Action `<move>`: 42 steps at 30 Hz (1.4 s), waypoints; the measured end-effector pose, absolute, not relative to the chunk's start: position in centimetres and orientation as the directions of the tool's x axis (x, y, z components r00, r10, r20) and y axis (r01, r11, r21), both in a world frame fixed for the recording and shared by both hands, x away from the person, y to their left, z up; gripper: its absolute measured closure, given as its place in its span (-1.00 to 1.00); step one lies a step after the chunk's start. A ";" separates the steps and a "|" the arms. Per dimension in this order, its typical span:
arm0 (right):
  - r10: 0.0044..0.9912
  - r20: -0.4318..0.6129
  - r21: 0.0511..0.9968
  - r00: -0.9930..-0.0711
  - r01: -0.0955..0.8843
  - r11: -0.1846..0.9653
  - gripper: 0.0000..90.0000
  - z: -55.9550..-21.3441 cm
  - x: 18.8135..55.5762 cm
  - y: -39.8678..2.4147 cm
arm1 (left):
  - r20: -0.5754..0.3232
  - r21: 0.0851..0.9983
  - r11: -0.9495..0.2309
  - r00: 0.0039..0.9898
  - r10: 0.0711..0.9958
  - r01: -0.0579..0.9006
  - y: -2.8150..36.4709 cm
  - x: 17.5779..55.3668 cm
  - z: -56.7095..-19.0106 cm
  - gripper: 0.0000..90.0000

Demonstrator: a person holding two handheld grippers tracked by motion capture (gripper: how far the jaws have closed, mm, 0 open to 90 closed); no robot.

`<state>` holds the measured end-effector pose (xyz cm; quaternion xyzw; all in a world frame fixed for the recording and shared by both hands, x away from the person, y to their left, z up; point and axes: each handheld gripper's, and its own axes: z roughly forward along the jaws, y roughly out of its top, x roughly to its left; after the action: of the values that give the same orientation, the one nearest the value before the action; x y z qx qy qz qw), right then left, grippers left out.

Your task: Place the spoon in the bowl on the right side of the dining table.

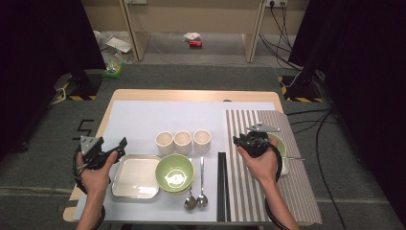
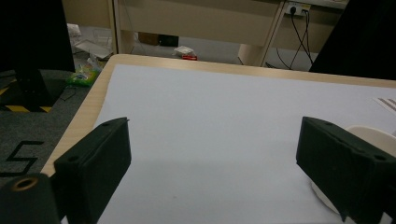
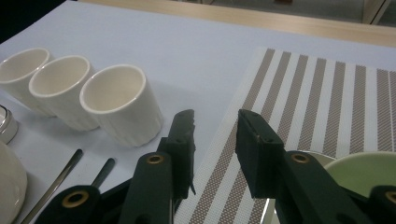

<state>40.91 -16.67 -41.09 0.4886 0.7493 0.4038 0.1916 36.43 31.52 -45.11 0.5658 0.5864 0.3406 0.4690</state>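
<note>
The right tool, empty and half open, is hovering beside the green bowl on the striped mat; the left tool is waiting wide open.

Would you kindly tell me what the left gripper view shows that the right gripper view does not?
Left gripper view alone: the grey carpeted floor beside the table and a green packet lying on it.

Right gripper view alone: the brown-and-white striped woven placemat, two metal spoon handles and the pale green bowl's rim.

Shared: the pale lavender table sheet and a white ceramic cup.
</note>
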 end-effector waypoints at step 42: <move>0.899 0.127 0.478 -0.420 0.820 0.316 0.68 -45.8 42.8 -12.8 | -0.165 0.929 0.126 0.085 0.983 0.348 31.5 36.5 -45.2 -0.79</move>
<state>42.78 -12.79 -45.76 0.5323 0.8069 0.2426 0.0813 36.49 31.47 -45.15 0.5678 0.5858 0.3384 0.4689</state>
